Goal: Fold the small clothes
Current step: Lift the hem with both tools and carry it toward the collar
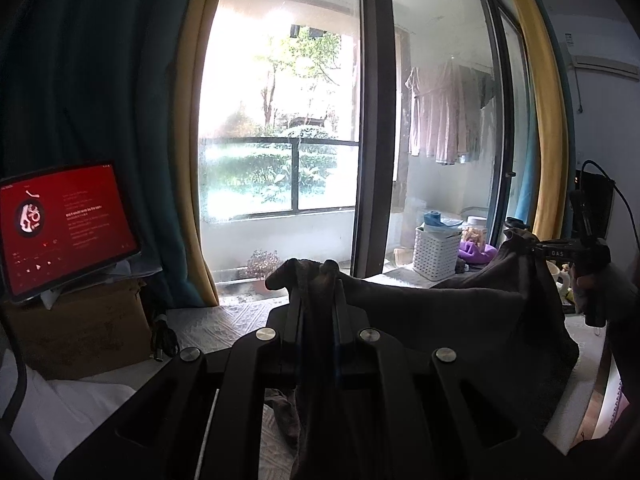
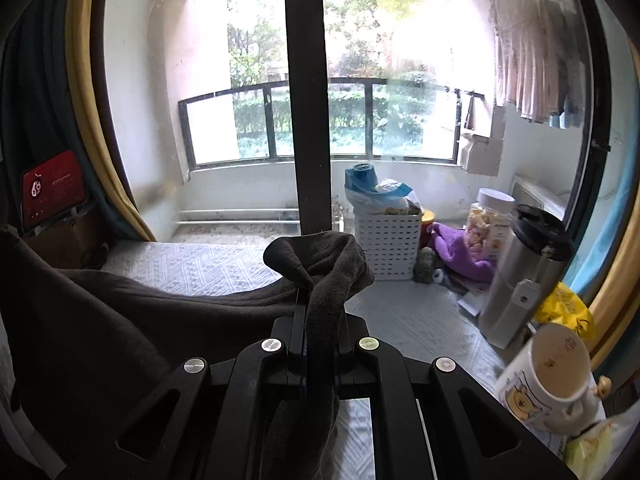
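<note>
Two tongs are holding one dark brown soft cloth garment (image 1: 420, 312), one corner each, so it hangs between them and you can see its shape before you fold it.

From the left wrist camera, your left tongs (image 1: 316, 280) are pressed together on a bunched corner of the cloth, and the cloth pokes out past the tips. The garment stretches from there across to your right tongs (image 1: 532, 246), which pinch the other corner well apart on the right. You hold it up like this to pull it flat. Under it lies the white patterned tabletop (image 1: 224, 320). A red-screen tablet (image 1: 66, 226) leans on a brown cardboard box (image 1: 80, 332) at the left, out of the way.

From the right wrist camera, your right tongs (image 2: 320, 292) are shut tight on a rolled-up bit of the same garment (image 2: 120, 320), which sags away to the left over the tabletop (image 2: 192, 268). A silver steel flask with a black lid (image 2: 524, 276) and a cream mug with a yellow bear picture (image 2: 548, 376) stand near on the right, so I think you should lay the cloth down to the left of them.
</note>
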Tool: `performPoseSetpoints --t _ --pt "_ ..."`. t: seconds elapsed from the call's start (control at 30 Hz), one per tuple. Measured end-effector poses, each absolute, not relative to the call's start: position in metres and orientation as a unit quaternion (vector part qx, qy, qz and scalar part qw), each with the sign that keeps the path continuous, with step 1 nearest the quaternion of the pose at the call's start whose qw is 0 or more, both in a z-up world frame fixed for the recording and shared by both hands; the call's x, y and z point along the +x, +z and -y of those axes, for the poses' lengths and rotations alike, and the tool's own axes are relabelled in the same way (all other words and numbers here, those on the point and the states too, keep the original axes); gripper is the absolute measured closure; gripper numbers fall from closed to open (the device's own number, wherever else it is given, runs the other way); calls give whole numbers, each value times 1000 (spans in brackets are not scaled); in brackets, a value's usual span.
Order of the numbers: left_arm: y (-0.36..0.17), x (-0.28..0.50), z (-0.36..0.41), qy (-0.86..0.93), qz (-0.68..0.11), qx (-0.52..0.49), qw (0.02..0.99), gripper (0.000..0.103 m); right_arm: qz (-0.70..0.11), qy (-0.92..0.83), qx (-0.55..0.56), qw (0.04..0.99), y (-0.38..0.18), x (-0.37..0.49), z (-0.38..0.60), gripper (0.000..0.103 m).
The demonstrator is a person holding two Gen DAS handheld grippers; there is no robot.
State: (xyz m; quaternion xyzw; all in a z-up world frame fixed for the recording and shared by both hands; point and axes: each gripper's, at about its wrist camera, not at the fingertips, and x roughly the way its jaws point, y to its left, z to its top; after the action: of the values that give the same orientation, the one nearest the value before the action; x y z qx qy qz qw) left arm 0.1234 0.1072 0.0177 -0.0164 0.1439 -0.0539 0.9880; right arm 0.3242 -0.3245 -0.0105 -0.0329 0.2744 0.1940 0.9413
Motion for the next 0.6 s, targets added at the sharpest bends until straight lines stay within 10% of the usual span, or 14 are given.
performPoseSetpoints --t 0.6 --pt "-49 193 -131 -26 -222 -35 974 94 -327 200 -18 924 -67 427 293 95"
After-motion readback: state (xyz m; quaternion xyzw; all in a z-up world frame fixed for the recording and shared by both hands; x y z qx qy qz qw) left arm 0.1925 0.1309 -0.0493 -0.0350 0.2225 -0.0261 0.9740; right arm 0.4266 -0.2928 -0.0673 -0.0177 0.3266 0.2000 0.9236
